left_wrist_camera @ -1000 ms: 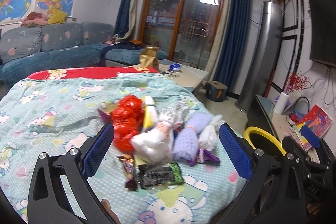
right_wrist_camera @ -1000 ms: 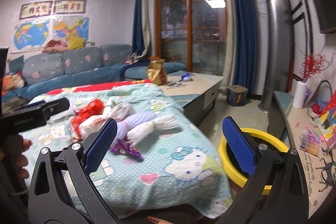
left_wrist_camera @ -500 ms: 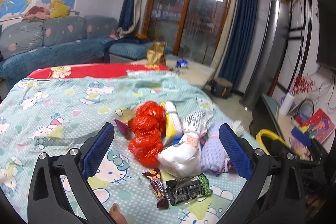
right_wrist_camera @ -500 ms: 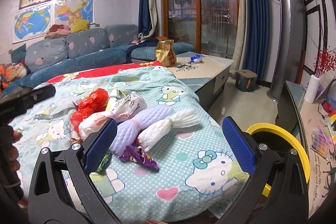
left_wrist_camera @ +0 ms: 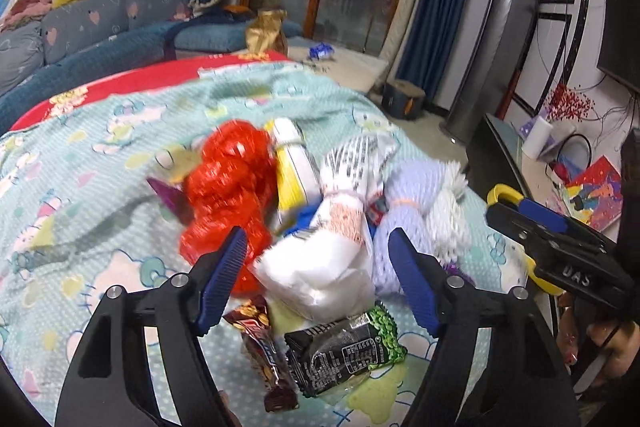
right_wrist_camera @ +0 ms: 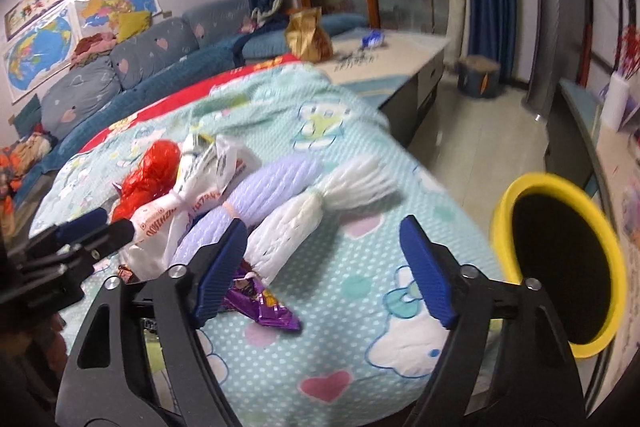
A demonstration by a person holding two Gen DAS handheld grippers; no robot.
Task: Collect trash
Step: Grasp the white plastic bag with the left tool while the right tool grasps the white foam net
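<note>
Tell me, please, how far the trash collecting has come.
Done: nothing visible; the trash all lies on the patterned sheet. In hand: both hand-held grippers are closing, the left hand-held gripper around the white plastic bag, the right hand-held gripper gripping nothing. Left: red bag, wrappers, all into the yellow bin.

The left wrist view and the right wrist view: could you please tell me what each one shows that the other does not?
Only the left wrist view shows the black-and-green snack packet and the brown candy wrapper. Only the right wrist view shows the yellow bin's full opening and the world map. Both share the red plastic bag, the white bag, the lilac foam net and the cartoon-print sheet.
</note>
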